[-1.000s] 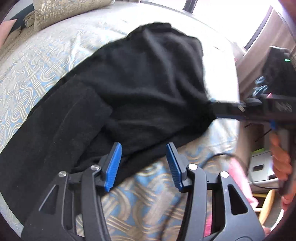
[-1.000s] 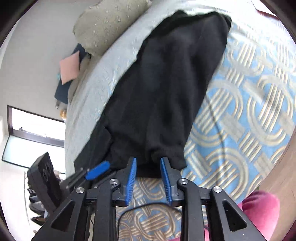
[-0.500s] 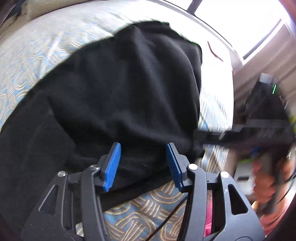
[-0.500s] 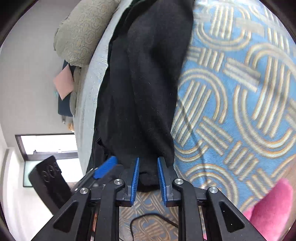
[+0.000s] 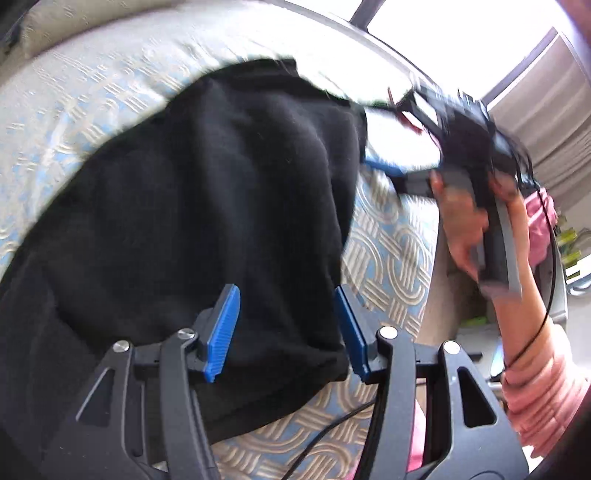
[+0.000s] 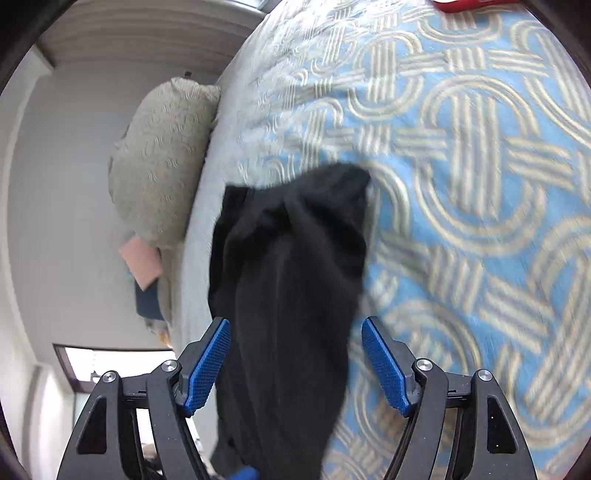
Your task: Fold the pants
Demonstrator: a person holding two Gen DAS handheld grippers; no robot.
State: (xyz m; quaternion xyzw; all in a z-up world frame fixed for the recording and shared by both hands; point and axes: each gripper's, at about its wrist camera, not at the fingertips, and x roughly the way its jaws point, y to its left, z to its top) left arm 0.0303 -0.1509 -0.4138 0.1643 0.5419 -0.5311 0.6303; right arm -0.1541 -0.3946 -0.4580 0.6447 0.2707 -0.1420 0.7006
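Black pants (image 5: 207, 206) lie on the bed (image 5: 388, 251), on a blue bedspread w/ a beige looped pattern. In the left wrist view the cloth covers most of the left and middle, one edge running down the right side to a near corner by the right blue pad. Left hand-held gripper (image 5: 284, 328) is spread wide, blue pads apart, pants fabric showing between them; can't tell if the pads touch the cloth or sit just above it.

Right hand-held gripper (image 6: 295, 365) is also spread wide, nothing clamped. In its own view the pants (image 6: 291, 280) run as a narrow dark strip from the gap between the pads away to a rounded far end on the bedspread (image 6: 461, 184). From the left wrist view the right hand-held gripper (image 5: 391, 171) is blurred at the far right edge of the pants, gripped by a hand (image 5: 465, 221) in a pink sleeve.

Pillow (image 6: 162, 162) sits at the far left edge of the bed. Black cable (image 5: 332, 428) crosses the near bedspread. Red item (image 6: 469, 3) at the far right, too cut off to ID.
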